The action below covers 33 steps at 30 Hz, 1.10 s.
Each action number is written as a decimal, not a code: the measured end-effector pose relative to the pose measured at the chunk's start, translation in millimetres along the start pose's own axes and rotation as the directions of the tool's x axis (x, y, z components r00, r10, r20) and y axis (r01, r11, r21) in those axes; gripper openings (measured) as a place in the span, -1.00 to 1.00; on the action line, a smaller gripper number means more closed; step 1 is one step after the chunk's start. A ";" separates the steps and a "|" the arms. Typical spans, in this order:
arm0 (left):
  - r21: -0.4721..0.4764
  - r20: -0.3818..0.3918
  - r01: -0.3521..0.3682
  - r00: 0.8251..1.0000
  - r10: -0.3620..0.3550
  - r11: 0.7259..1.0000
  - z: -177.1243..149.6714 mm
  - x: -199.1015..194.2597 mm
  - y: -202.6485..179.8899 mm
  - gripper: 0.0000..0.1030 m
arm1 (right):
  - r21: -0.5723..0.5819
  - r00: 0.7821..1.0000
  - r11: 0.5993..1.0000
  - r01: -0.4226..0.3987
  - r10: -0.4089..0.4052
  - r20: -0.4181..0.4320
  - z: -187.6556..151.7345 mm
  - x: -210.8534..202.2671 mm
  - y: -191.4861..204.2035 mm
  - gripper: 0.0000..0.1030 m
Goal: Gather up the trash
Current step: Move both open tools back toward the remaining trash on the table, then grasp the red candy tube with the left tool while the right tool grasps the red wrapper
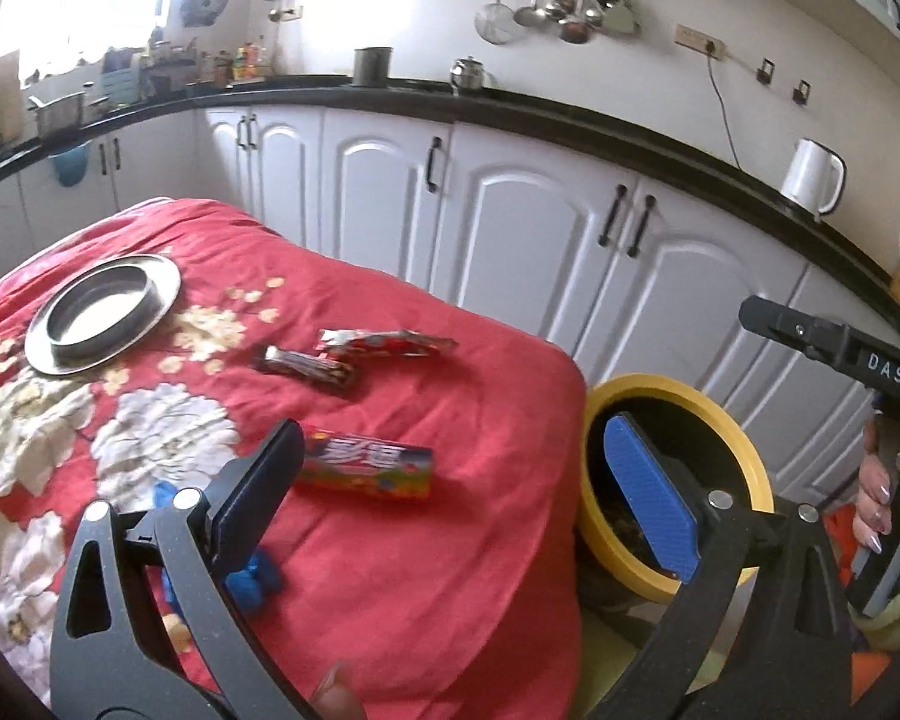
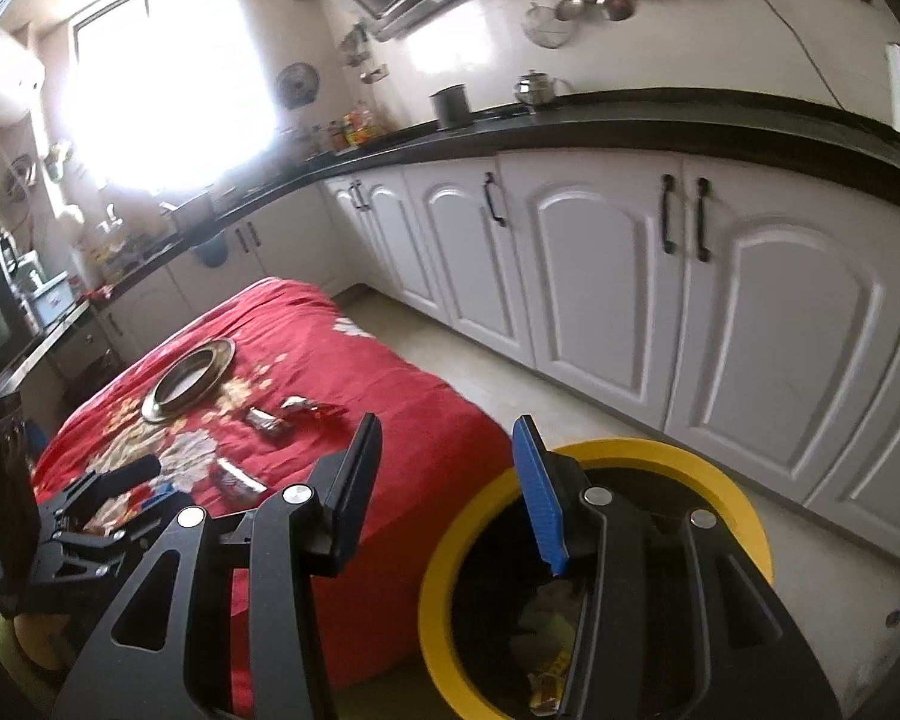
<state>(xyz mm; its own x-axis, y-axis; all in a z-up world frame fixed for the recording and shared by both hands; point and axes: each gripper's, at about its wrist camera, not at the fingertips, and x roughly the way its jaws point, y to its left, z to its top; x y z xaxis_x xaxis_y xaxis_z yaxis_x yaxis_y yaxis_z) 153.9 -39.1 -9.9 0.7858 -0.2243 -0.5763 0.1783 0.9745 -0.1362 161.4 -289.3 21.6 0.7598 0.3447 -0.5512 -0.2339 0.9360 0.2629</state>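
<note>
In the left wrist view, the left gripper [image 1: 456,486] has its jaws released and empty above the red flowered cloth surface [image 1: 426,570]. A colourful candy wrapper [image 1: 369,468], a dark brown wrapper [image 1: 312,367] and a red crumpled wrapper [image 1: 384,342] lie there. In the right wrist view, the right gripper [image 2: 450,492] has its jaws released and empty over the yellow-rimmed round bin [image 2: 630,456], which holds trash.

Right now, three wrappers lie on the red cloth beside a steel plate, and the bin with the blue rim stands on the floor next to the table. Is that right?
Not quite: the bin's rim is yellow, not blue, as the right wrist view shows. The rest holds: three wrappers lie on the red cloth beside the steel plate.
</note>
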 end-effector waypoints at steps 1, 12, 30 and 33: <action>-0.006 0.002 -0.007 1.000 0.007 1.000 0.2 -1.6 4.1 0.79 | -0.012 1.000 1.000 -0.009 0.009 -0.004 1.5 2.8 5.4 -0.15; -0.059 0.002 -0.053 0.999 0.054 0.997 -2.5 -7.9 36.2 0.79 | -0.083 0.995 0.992 -0.095 0.091 -0.048 10.9 26.8 46.4 -0.15; -0.025 -0.113 -0.035 0.993 0.032 0.999 -13.6 19.0 55.9 0.79 | -0.182 0.958 0.960 -0.213 0.168 -0.234 16.1 117.2 84.2 -0.15; 0.032 -0.132 -0.021 0.991 0.025 0.999 -12.7 26.9 47.7 0.79 | -0.210 0.947 0.949 -0.234 0.173 -0.271 19.5 137.0 88.0 -0.14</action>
<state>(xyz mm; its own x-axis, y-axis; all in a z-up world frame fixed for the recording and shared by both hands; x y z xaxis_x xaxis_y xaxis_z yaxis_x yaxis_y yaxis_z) 176.0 1.2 -42.2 0.7051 -0.1985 -0.6808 0.1807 0.9786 -0.0981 256.8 -161.1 -15.3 0.5142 0.5078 -0.6912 -0.5274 0.8227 0.2120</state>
